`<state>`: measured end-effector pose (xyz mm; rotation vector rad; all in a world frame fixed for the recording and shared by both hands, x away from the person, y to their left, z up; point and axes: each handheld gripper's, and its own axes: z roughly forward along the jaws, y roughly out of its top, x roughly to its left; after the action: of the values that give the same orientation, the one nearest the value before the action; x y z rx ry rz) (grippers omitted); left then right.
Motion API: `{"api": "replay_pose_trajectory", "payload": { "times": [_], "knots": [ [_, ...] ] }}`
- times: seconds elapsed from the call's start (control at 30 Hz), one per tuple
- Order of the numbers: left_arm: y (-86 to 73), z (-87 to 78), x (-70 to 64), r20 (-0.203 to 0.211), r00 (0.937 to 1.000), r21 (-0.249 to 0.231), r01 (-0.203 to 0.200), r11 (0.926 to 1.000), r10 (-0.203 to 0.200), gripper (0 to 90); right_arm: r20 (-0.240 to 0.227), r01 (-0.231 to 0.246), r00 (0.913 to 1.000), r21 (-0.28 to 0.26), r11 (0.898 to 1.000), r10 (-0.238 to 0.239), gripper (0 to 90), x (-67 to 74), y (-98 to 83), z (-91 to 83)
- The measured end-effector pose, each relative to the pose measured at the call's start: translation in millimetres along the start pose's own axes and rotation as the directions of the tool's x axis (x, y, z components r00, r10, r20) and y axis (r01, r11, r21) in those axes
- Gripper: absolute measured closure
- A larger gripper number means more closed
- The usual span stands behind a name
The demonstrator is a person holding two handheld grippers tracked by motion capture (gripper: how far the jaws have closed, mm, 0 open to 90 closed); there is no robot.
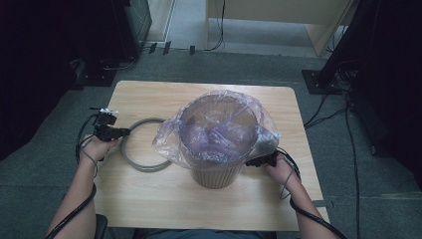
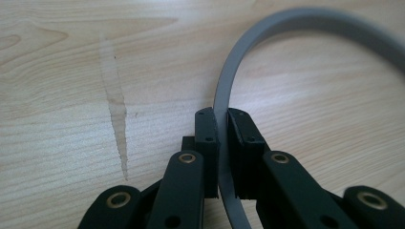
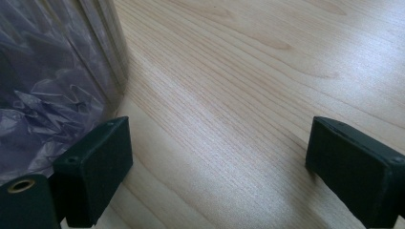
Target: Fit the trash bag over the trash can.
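Pale wooden surface (image 1: pixel 149 189) carries everything. Nearest, the left claw (image 2: pixel 223 152) is clamped on the grey ring (image 2: pixel 229 81), which lies flat left of the bin (image 1: pixel 216 174). The right claw (image 3: pixel 217 171) stands wide apart beside the bin's base, seemingly just touching its purple bag (image 1: pixel 219 129).

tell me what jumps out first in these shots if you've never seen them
A ribbed bin lined with a loose purple plastic bag stands mid-table. To its left lies a grey ring, pinched at its rim by the left gripper. The right gripper sits open beside the bin's base.
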<state>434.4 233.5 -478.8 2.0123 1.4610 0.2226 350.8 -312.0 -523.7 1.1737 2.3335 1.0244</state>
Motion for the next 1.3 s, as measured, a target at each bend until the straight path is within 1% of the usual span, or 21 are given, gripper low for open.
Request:
{"api": "replay_pose_trajectory", "payload": {
  "times": [0.03,0.13,0.23,0.3,0.33,0.4,0.43,0.47,0.53,0.63,0.67,0.7,0.8,0.9,0.93,0.97,1.03,1.17,1.3],
  "knots": [
    [0.5,-2.7,1.9,0.019,0.9996,-0.004,0.023,0.9997,-0.022,83.5,0.0,0.001,1.0,0.0,1.0,-0.001,8.2,0.0,0.0,0.0],
    [0.5,-9.3,6.0,0.053,0.9967,-0.023,0.062,0.9978,-0.061,83.8,0.0,0.001,1.0,0.0,1.0,-0.001,8.2,0.0,0.0,0.0],
    [0.8,-12.1,7.8,0.084,0.9928,-0.034,0.088,0.9955,-0.085,84.1,0.0,0.0,1.0,0.0,1.0,0.0,8.2,0.0,0.0,0.0],
    [1.4,-12.6,7.6,0.08,0.9936,-0.033,0.083,0.996,-0.08,84.1,0.0,0.0,1.0,0.0,1.0,0.0,8.2,0.0,0.0,0.0],
    [1.5,-12.2,7.9,0.09,0.9922,-0.032,0.09,0.9955,-0.086,84.1,0.0,0.0,1.0,0.0,1.0,0.0,8.2,0.0,0.0,0.0],
    [3.0,-11.3,8.6,0.09,0.9923,-0.028,0.089,0.9957,-0.086,84.1,0.0,0.0,1.0,0.0,1.0,0.0,8.2,0.0,0.0,0.0],
    [4.0,-11.4,9.1,0.088,0.9921,-0.034,0.093,0.9951,-0.089,84.1,0.0,0.0,1.0,0.0,1.0,0.0,8.2,0.0,0.0,0.0],
    [5.1,-11.5,9.9,0.092,0.9913,-0.031,0.098,0.9947,-0.094,84.2,0.0,0.0,1.0,0.0,1.0,0.0,8.2,0.0,0.0,0.0],
    [6.3,-9.5,10.9,0.114,0.9879,-0.02,0.108,0.9939,-0.105,84.1,0.0,0.0,1.0,0.0,1.0,0.0,8.2,0.0,0.0,0.0],
    [6.8,-5.2,12.1,0.12,0.9851,0.006,0.124,0.9923,-0.124,84.2,0.0,0.0,1.0,0.0,1.0,0.0,8.2,0.0,0.0,0.0],
    [7.1,-4.8,12.5,0.129,0.9826,0.008,0.134,0.991,-0.133,84.2,0.0,0.0,1.0,0.0,1.0,0.0,8.2,0.0,0.0,0.0],
    [7.6,-5.3,13.0,0.134,0.9815,0.01,0.137,0.9905,-0.137,84.2,0.001,0.0,1.0,0.0,1.0,0.0,8.2,0.1,-0.1,-0.1],
    [10.4,-9.8,14.6,0.156,0.9752,0.0,0.159,0.9872,-0.157,84.2,0.002,-0.001,1.0,0.0,1.0,0.001,8.2,0.2,-0.1,-0.1],
    [13.9,-16.1,17.1,0.185,0.9667,0.005,0.179,0.9838,-0.177,84.2,0.003,-0.002,1.0,0.0,1.0,0.002,8.2,0.3,-0.1,-0.1],
    [15.2,-18.3,17.7,0.185,0.9666,0.01,0.179,0.9838,-0.178,84.2,0.003,-0.002,1.0,0.0,1.0,0.002,8.2,0.3,-0.2,-0.1],
    [16.6,-20.6,18.1,0.18,0.9685,0.011,0.173,0.9849,-0.172,84.2,0.004,-0.003,1.0,0.0,1.0,0.003,8.2,0.4,-0.2,-0.1],
    [19.8,-25.8,18.3,0.178,0.9697,0.011,0.168,0.9858,-0.167,84.2,0.004,-0.004,1.0,-0.001,1.0,0.004,8.2,0.5,-0.2,-0.1],
    [25.3,-35.4,19.2,0.183,0.9683,0.002,0.172,0.9851,-0.17,84.2,0.005,-0.005,1.0,-0.001,1.0,0.005,8.2,0.7,-0.3,-0.2],
    [30.6,-44.1,20.1,0.178,0.9701,0.001,0.168,0.9858,-0.165,84.2,0.005,-0.006,1.0,-0.001,1.0,0.006,8.2,0.7,-0.3,-0.2]
  ]
}}
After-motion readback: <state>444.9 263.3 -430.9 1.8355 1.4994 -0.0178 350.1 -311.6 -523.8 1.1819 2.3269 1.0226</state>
